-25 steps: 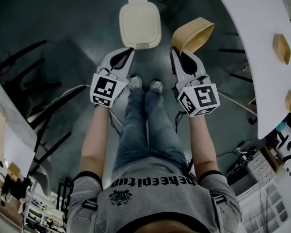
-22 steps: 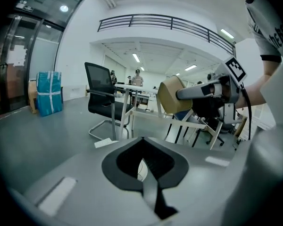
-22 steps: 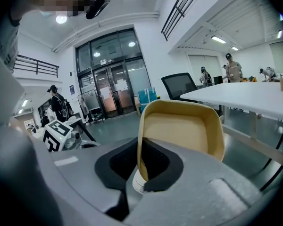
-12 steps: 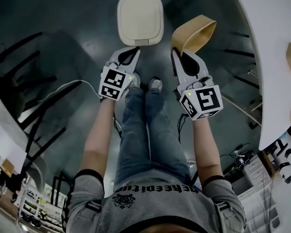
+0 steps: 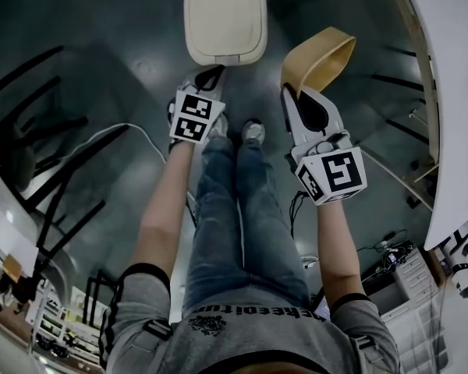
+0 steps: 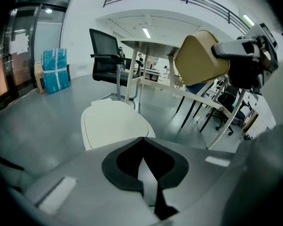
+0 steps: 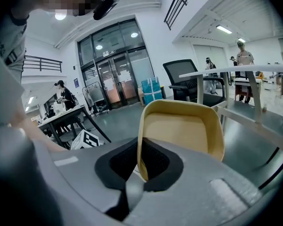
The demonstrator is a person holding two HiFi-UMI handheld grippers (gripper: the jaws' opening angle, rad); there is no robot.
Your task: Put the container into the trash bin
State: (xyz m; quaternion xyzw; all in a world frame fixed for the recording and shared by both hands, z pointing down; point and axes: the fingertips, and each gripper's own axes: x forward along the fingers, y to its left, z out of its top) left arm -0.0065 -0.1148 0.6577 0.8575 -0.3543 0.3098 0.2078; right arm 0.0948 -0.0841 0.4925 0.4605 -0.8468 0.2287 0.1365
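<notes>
The trash bin [image 5: 225, 18] stands on the floor ahead of the person's feet, its cream lid [image 6: 114, 124] down. My left gripper [image 5: 208, 75] is shut with nothing in it, its tips just short of the lid's near edge. A tan, shallow container [image 5: 320, 59] hangs to the right of the bin. My right gripper [image 5: 292, 92] is shut on the container's rim [image 7: 140, 166], and the container's hollow side [image 7: 181, 126] faces the right gripper view's camera. The left gripper view shows the container [image 6: 200, 58] up high, with the right gripper [image 6: 247, 55] behind it.
A white table [image 5: 460, 92] curves along the right side. Black chair legs [image 5: 31, 131] spread at the left, and a white cable [image 5: 132, 135] lies on the floor. The person's shoes [image 5: 253, 133] stand just behind the bin. A black office chair [image 6: 106, 62] stands beyond the bin.
The left gripper has moved forward and a little right, up to the bin lid's near edge. The right gripper still holds the container and has barely shifted.
</notes>
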